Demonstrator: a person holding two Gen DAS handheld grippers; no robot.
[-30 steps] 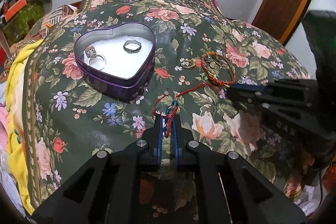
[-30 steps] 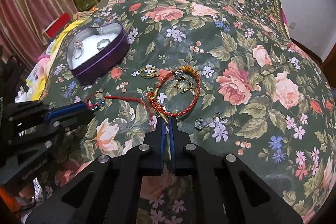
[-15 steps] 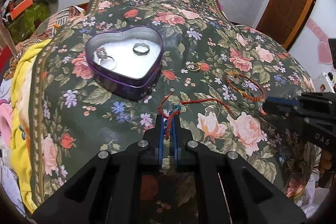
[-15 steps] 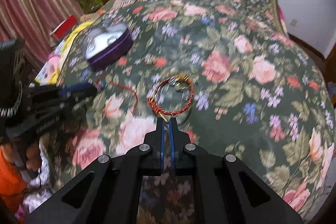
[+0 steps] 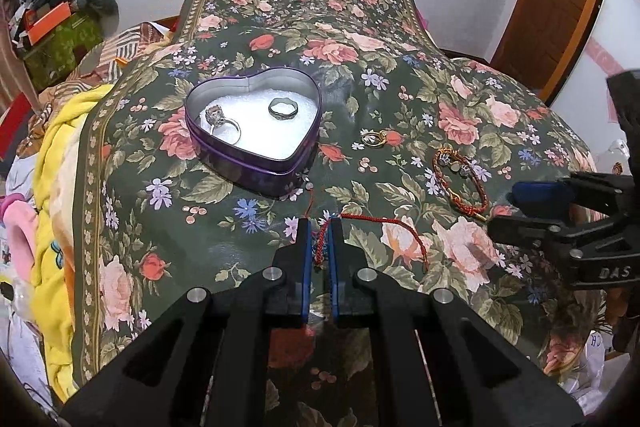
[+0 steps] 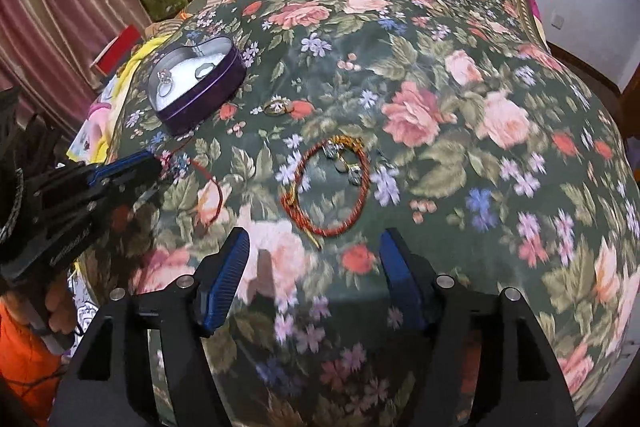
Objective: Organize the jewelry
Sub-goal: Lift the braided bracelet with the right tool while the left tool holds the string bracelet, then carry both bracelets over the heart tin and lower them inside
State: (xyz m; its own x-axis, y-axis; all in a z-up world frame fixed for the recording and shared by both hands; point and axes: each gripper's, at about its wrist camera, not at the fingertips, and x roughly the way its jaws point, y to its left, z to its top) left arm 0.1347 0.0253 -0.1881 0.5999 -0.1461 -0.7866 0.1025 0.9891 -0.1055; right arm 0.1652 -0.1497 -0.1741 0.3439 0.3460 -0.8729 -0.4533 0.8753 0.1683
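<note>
Red cord bracelet (image 5: 384,227), thin and looped, pinched in left tool (image 5: 319,227).

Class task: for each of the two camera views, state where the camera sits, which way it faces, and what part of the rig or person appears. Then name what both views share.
Left wrist: sits on the left gripper, facing across the bed toward the heart-shaped tin; its fingers pinch the red cord; the right gripper enters at right.
Right wrist: sits on the right gripper, open, facing the braided bracelet; the left gripper and a hand show at left.
Shared: tin, gold ring, bracelet, cord, floral bedspread.
</note>
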